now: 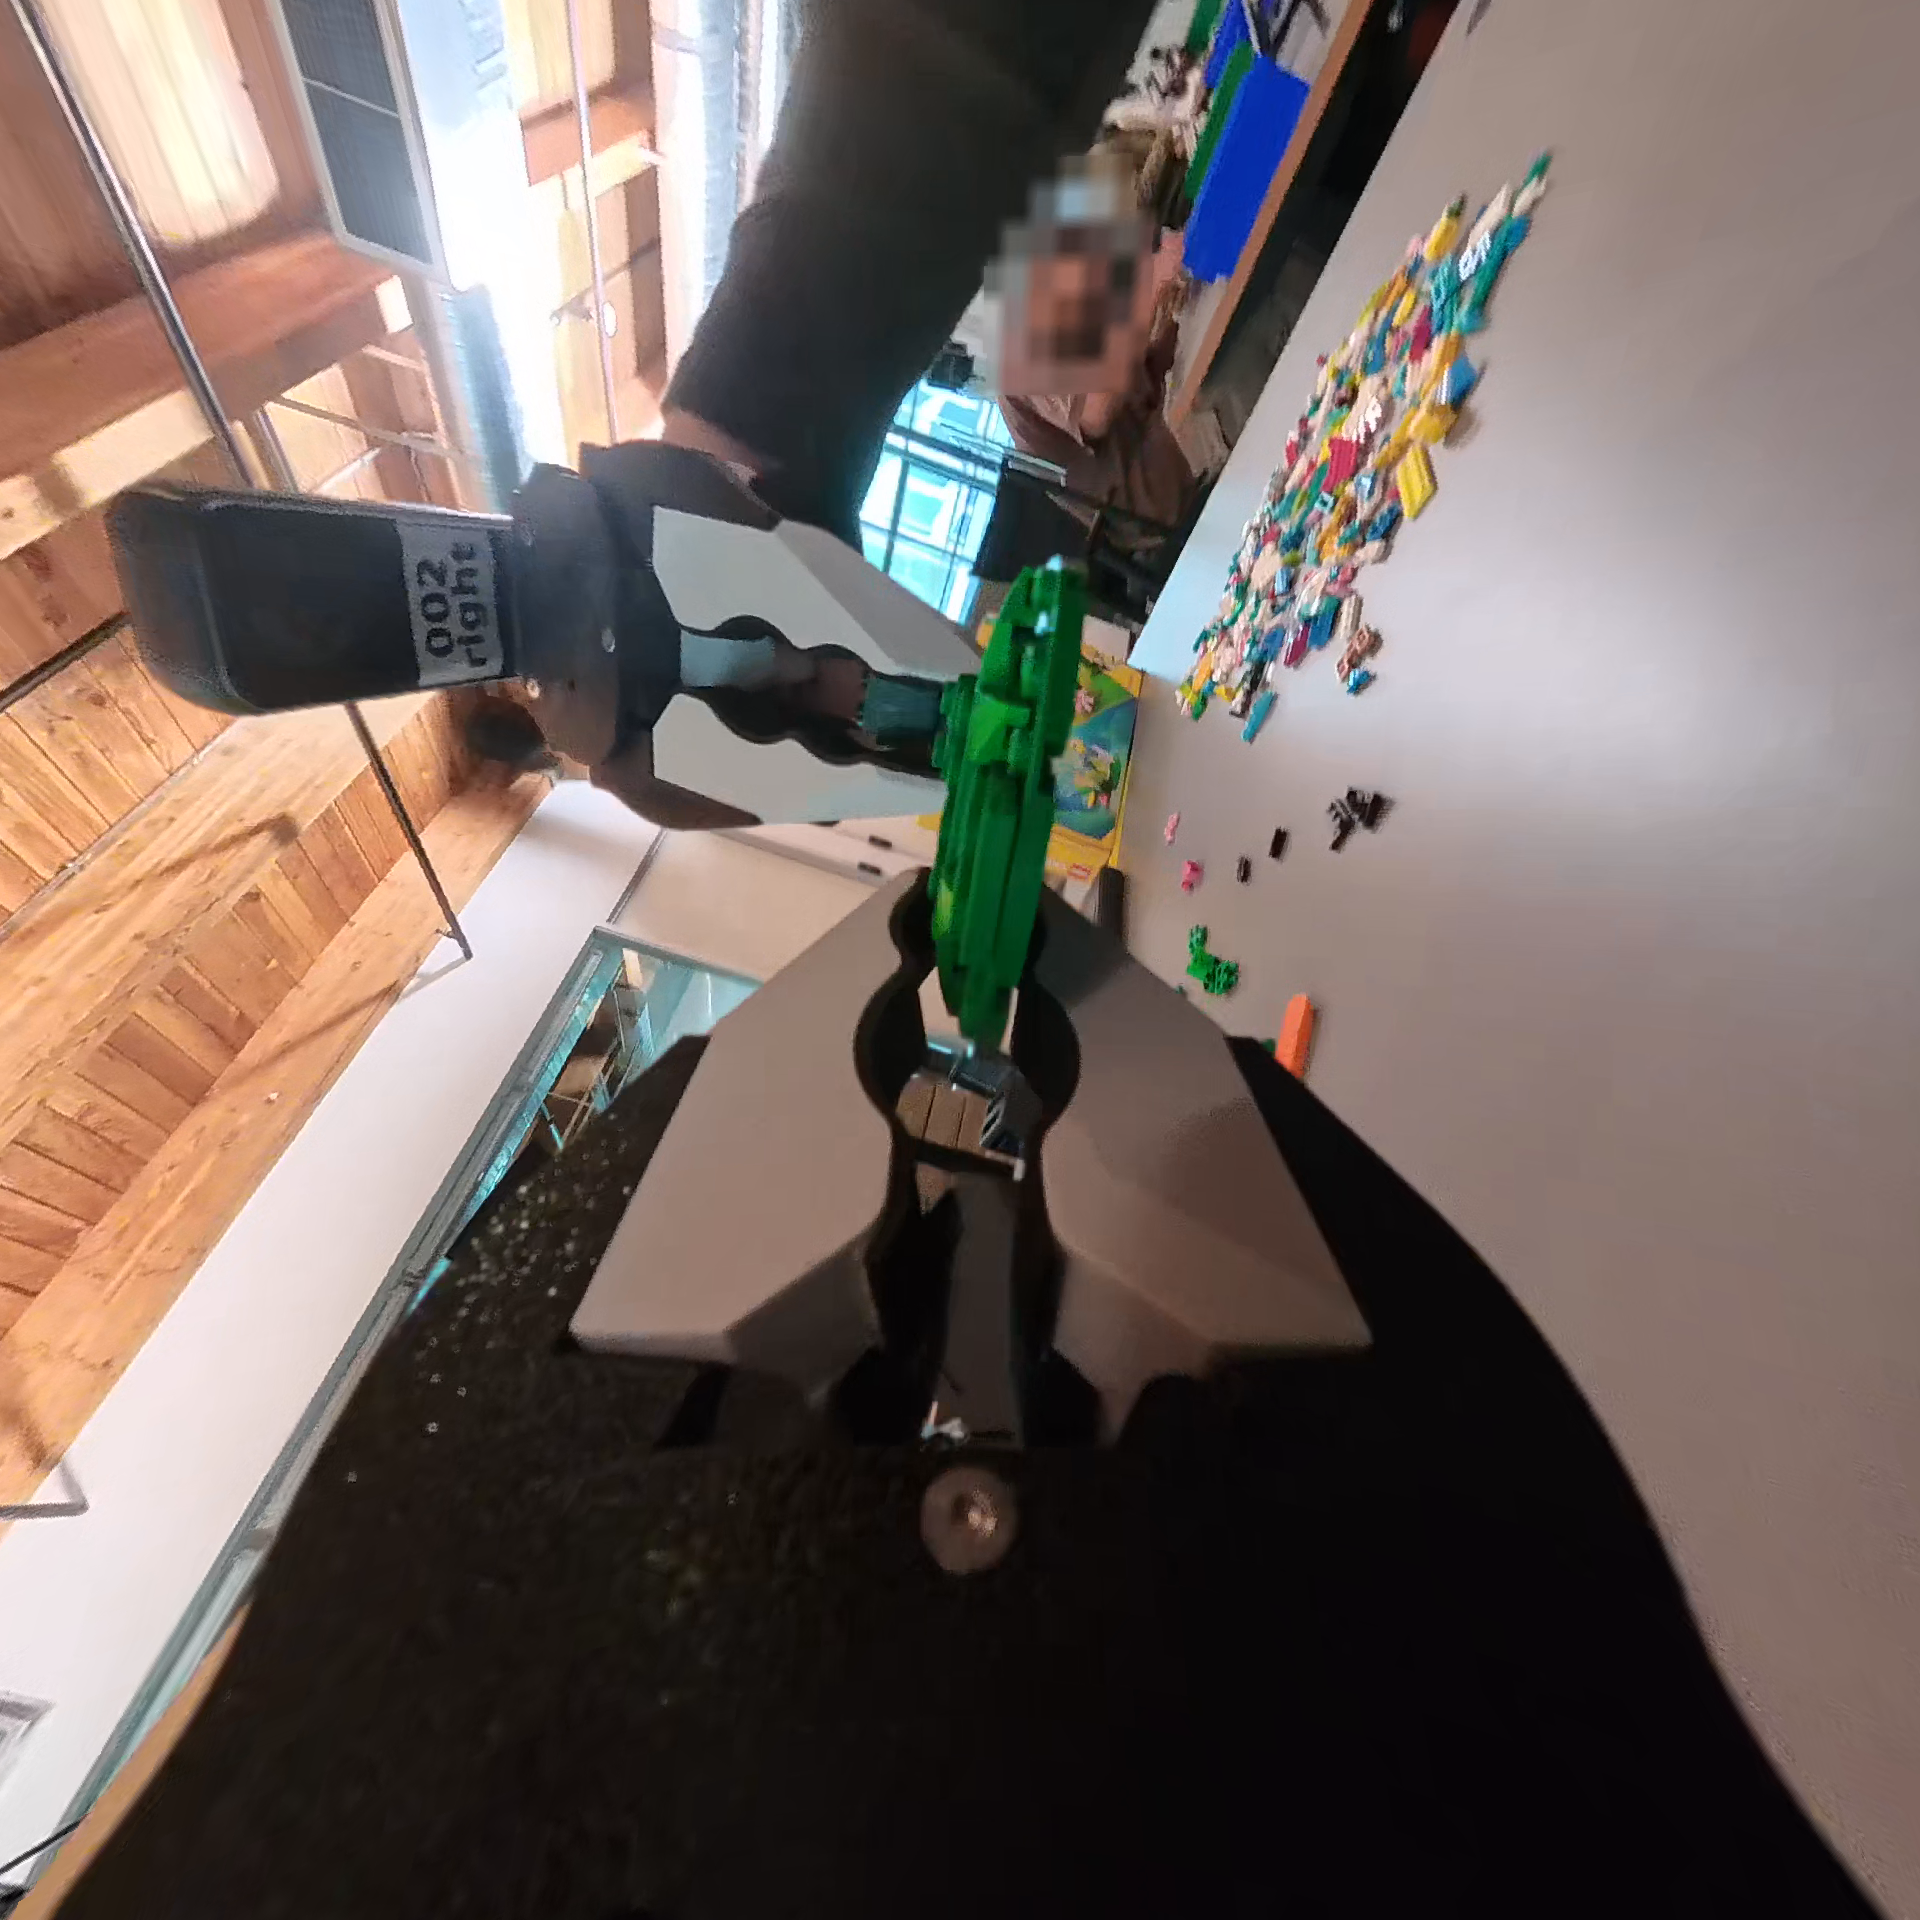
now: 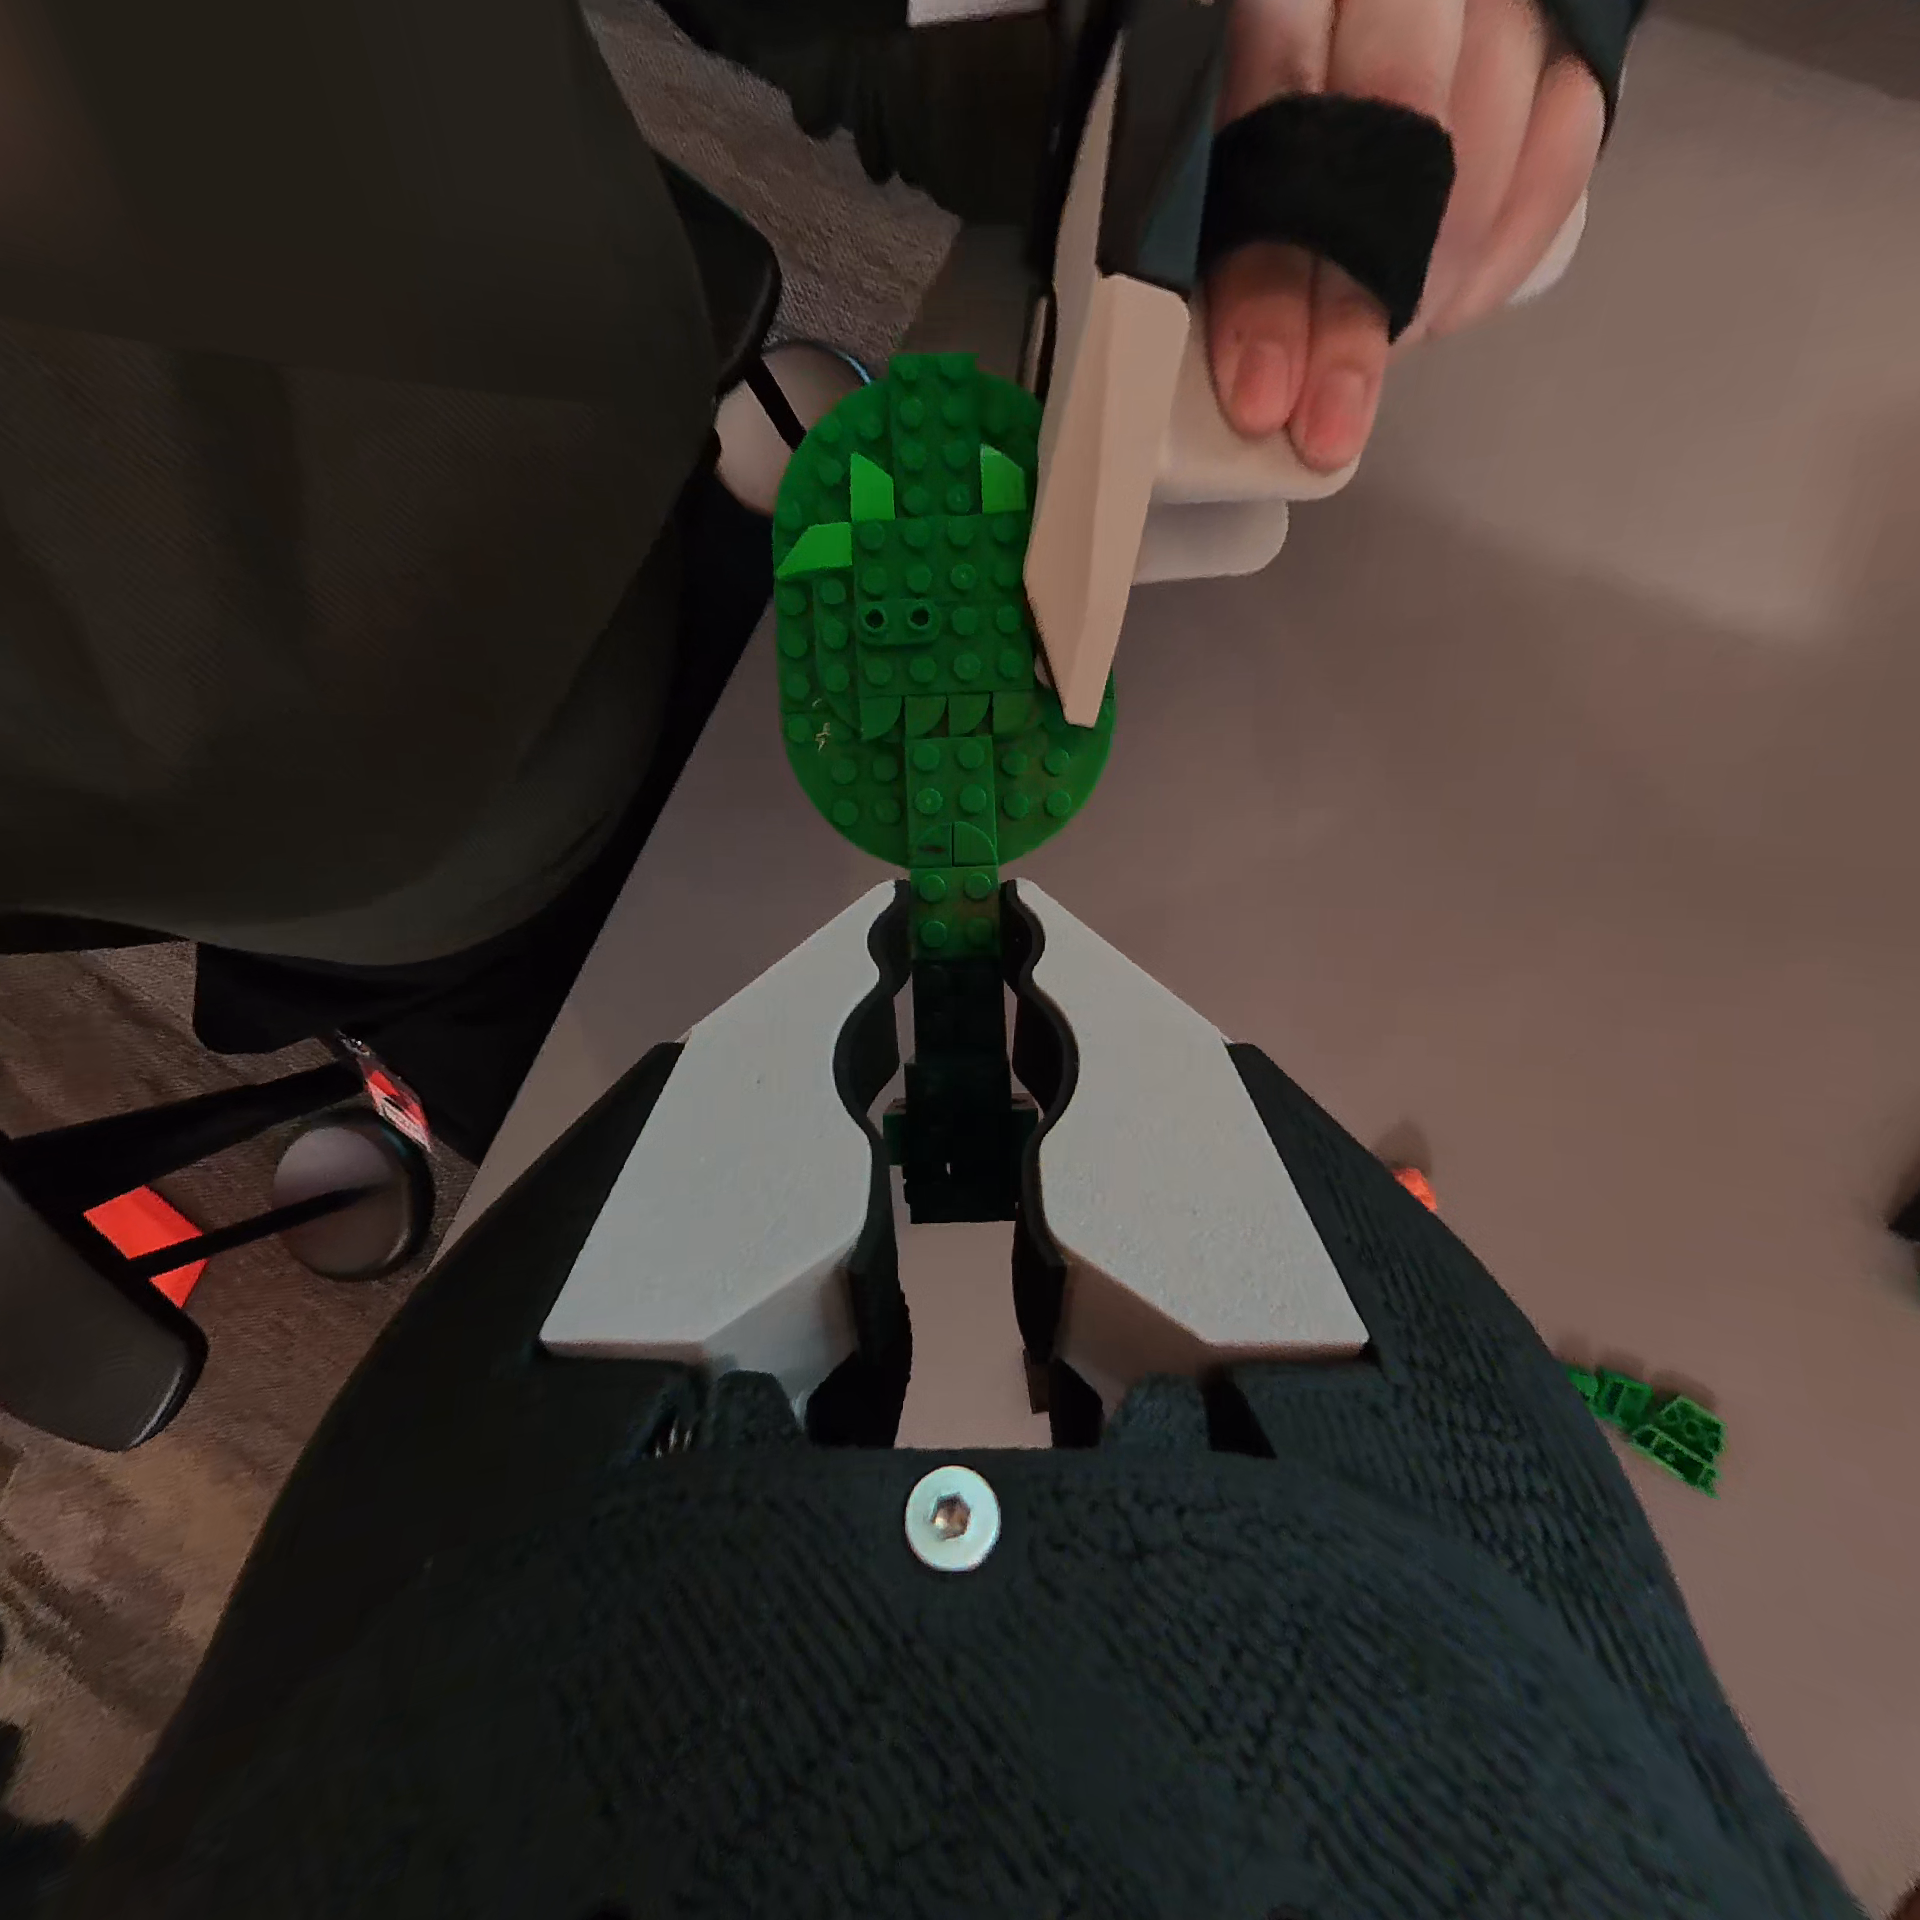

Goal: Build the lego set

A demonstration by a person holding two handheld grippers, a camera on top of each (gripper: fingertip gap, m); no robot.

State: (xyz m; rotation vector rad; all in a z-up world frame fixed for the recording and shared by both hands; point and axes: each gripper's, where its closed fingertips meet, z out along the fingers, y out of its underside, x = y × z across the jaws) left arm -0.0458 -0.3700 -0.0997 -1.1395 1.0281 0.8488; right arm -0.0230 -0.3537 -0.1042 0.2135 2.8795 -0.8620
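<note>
Held clear above the counter [image 2: 1455, 831], the green lego build [image 2: 940, 634] is shared between both tongs: the right tongs [image 2: 956, 914] are clenched on its narrow stem, while the left tongs [image 1: 971, 935] pinch the oval plate's edge. The step in hand looks like a regrip or press; done well, it likely means squeezing squarely and keeping the stem straight. Loose bricks [image 1: 1361, 457] lie well apart.
</note>
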